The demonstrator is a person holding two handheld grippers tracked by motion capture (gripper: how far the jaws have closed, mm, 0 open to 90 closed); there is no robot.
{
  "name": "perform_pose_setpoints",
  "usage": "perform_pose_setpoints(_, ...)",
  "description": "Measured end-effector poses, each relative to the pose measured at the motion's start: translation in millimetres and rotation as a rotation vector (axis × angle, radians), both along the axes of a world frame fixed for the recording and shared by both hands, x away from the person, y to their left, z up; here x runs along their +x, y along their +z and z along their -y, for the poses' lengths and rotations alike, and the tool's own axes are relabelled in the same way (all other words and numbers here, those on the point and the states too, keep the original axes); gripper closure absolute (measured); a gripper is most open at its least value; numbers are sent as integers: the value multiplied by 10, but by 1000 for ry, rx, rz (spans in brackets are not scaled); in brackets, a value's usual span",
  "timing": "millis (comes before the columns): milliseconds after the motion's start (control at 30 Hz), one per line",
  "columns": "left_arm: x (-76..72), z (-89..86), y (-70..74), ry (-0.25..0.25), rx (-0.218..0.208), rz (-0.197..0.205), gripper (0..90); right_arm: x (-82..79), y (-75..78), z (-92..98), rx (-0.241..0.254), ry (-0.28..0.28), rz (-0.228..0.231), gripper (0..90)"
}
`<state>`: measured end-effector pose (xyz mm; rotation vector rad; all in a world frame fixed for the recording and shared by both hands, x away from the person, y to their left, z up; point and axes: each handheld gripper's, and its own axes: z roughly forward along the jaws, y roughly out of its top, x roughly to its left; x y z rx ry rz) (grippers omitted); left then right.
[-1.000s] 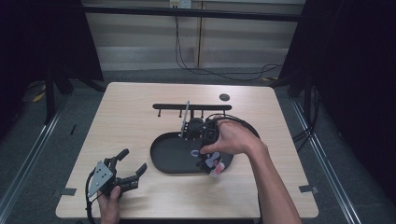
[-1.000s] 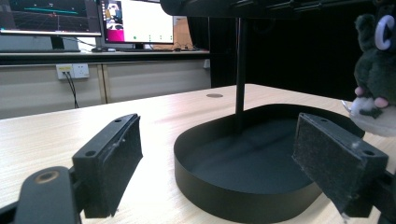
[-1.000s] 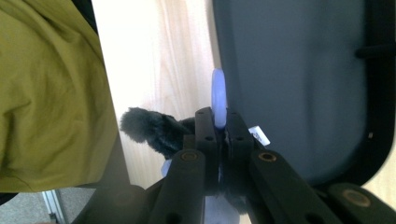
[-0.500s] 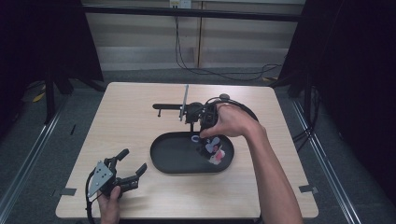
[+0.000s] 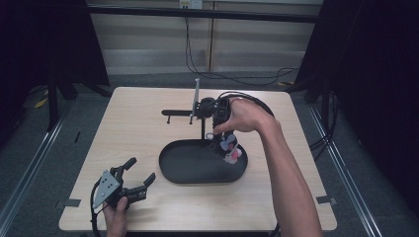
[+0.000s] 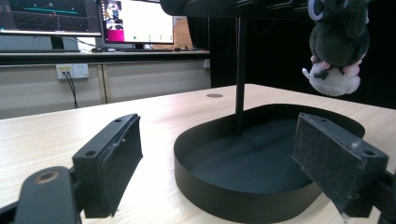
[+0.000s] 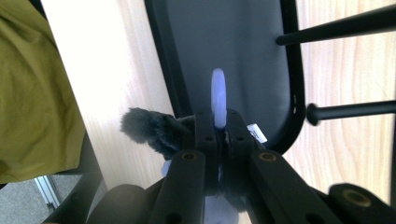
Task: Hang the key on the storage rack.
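Observation:
A small grey, white and pink plush toy point(image 5: 229, 148) hangs by a pale lavender ring point(image 7: 218, 95) over the right end of a black oval tray point(image 5: 173, 168). My right gripper point(image 5: 213, 132) points down and is shut on that ring, just below the black peg rack point(image 5: 178, 112). In the right gripper view the jaws pinch the ring, and grey fur point(image 7: 149, 128) shows to their left. My left gripper point(image 5: 140, 169) rests open near the table's front left, aimed at the tray. In the left gripper view the toy point(image 6: 336, 42) dangles above the tray point(image 6: 243, 186).
The rack's upright pole point(image 6: 240, 70) rises from the tray's far side, and its pegs point(image 7: 345, 111) jut out level. A small dark disc point(image 6: 214, 95) lies on the far table. Cables trail behind the table, and dark curtains flank both sides.
My right hand has lifted the plush toy and carried it away from the person, from over the tray's middle towards the rack. The left gripper has stayed where it was.

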<state>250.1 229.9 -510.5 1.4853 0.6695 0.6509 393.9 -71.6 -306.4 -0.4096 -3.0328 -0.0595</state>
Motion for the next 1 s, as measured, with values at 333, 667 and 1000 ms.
perform_pose_setpoints(333,-2,2,2,0,-2,-4,153,147,57,57,6,-32,13,869)
perform_pose_setpoints(667,-2,2,2,0,-2,-3,153,281,41,62,-30,-63,15,868)
perform_pose_setpoints(1000,-2,-4,3,0,6,0,153,332,-37,66,-73,-84,34,867)
